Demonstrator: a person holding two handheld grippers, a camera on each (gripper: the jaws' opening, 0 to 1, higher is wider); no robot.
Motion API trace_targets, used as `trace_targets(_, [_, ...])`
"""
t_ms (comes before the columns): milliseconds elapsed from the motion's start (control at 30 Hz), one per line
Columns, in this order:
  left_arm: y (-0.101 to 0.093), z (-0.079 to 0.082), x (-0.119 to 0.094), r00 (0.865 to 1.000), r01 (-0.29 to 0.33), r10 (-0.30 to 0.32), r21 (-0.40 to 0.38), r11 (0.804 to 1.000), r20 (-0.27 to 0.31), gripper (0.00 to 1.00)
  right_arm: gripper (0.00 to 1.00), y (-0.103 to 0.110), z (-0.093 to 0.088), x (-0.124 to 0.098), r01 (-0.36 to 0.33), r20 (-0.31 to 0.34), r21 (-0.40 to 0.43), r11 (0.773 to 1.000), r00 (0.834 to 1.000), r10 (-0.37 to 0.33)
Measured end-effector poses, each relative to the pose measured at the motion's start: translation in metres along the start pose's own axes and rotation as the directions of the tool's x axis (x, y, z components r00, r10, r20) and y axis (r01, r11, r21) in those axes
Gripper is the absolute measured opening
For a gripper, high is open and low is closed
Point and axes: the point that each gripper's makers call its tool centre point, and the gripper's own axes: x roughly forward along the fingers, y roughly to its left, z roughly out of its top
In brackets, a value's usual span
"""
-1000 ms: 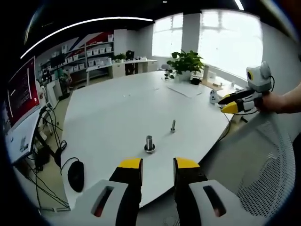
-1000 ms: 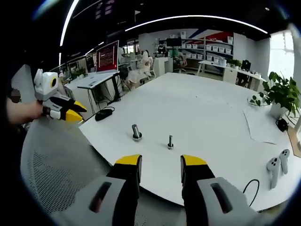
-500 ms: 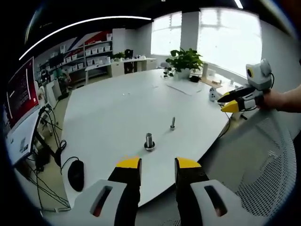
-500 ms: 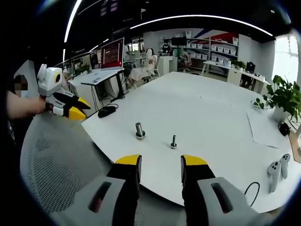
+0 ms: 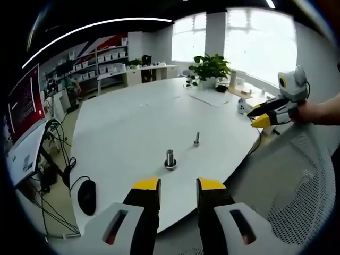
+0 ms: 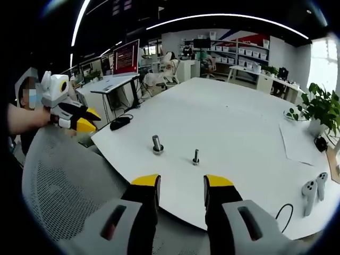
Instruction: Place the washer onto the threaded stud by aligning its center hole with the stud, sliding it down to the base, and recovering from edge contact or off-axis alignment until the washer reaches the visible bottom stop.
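In the left gripper view, a black computer mouse (image 5: 86, 196) lies at the left edge of the round white table (image 5: 133, 122). The thick steel threaded stud (image 5: 170, 159) stands near centre on a ring-like base, possibly the washer; too small to tell. Right, a slimmer grey bolt (image 5: 196, 139). Left gripper (image 5: 178, 185) gapes empty. Right gripper (image 6: 180, 182) likewise stands released.

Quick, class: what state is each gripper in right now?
Left gripper: open, jaws apart, holding nothing.
Right gripper: open, jaws apart, holding nothing.
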Motion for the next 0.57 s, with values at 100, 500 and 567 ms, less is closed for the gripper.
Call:
trace_targets(100, [-0.0014,-0.0028,0.0021,1.000,0.006,-0.006,0.005,1.000,-0.018,0.25,0.35,0.0014,0.0003,0.0003,-0.005,0.000,-0.010,1.000,1.000,0.005])
trace_targets(500, [-0.0039,-0.0077,0.0027,0.999,0.008,-0.007,0.024,1.000,-0.044,0.24,0.35,0.0022,0.0003,-0.0001,-0.014,0.003,-0.003,1.000,1.000,0.014])
trace_targets(567, [-0.0040,-0.0073,0.0022,0.999,0.007,-0.006,0.024,1.000,-0.041,0.24,0.36,0.0071,-0.0025,-0.0002,-0.035,-0.010,-0.014,0.999,0.999,0.035])
